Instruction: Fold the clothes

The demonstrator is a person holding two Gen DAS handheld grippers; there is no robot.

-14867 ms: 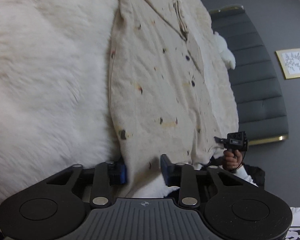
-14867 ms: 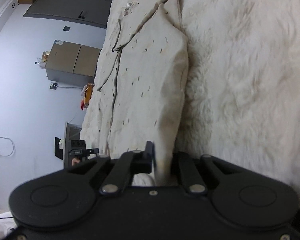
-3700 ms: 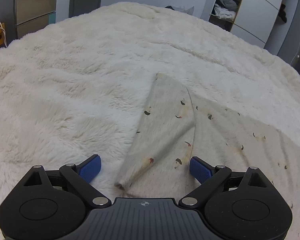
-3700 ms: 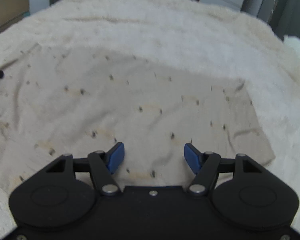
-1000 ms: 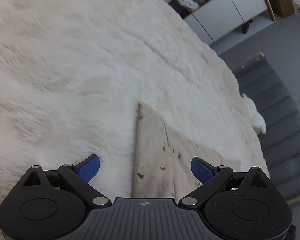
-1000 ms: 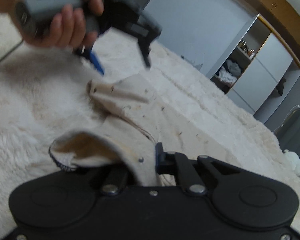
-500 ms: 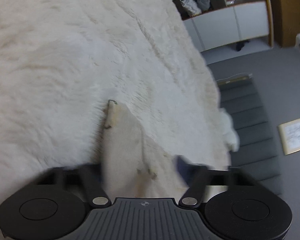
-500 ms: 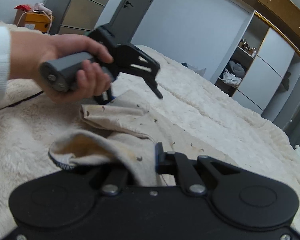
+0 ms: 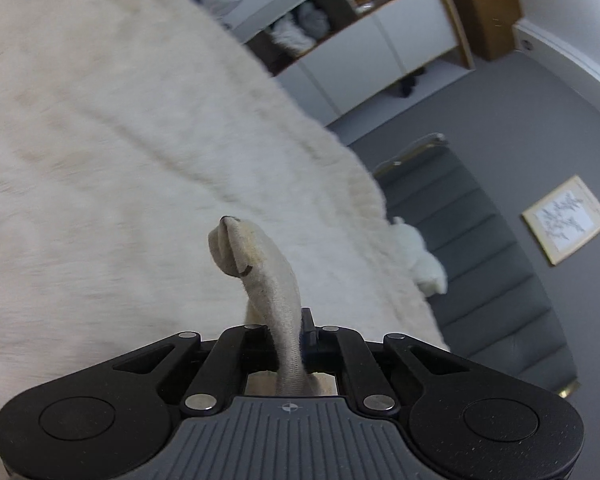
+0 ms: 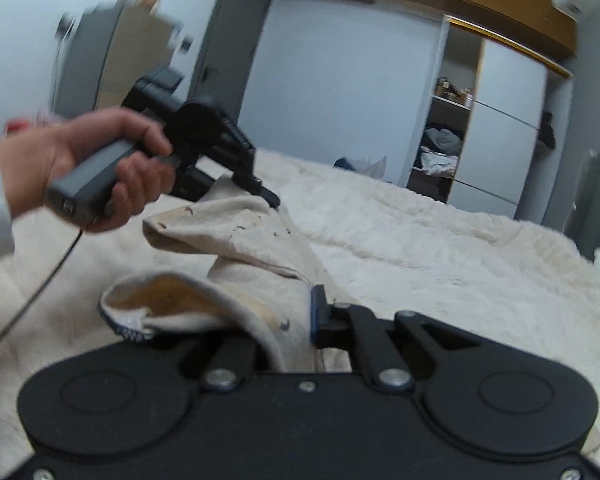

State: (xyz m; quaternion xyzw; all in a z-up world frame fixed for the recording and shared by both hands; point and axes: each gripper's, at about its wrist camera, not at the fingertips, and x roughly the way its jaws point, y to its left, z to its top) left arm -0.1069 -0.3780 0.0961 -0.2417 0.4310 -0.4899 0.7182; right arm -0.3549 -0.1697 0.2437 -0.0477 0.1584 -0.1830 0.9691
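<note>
While clamped together on a bunched corner of the cream speckled knit garment (image 9: 274, 280), left gripper (image 9: 290, 330) lifted above the fluffy white fur bed cover (image 9: 100, 140). Right gripper (image 10: 288, 328) likewise pinched shut on another fold of that garment, raised off the bed. Person's hand (image 10: 100, 160) around the left handle. Beyond, grey padded headboard (image 9: 480, 260).

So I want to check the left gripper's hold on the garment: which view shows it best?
The right wrist view: it shows the left gripper from outside, pinching a corner of the garment above the blanket. The left wrist view shows only a fabric strip between the closed fingers.
</note>
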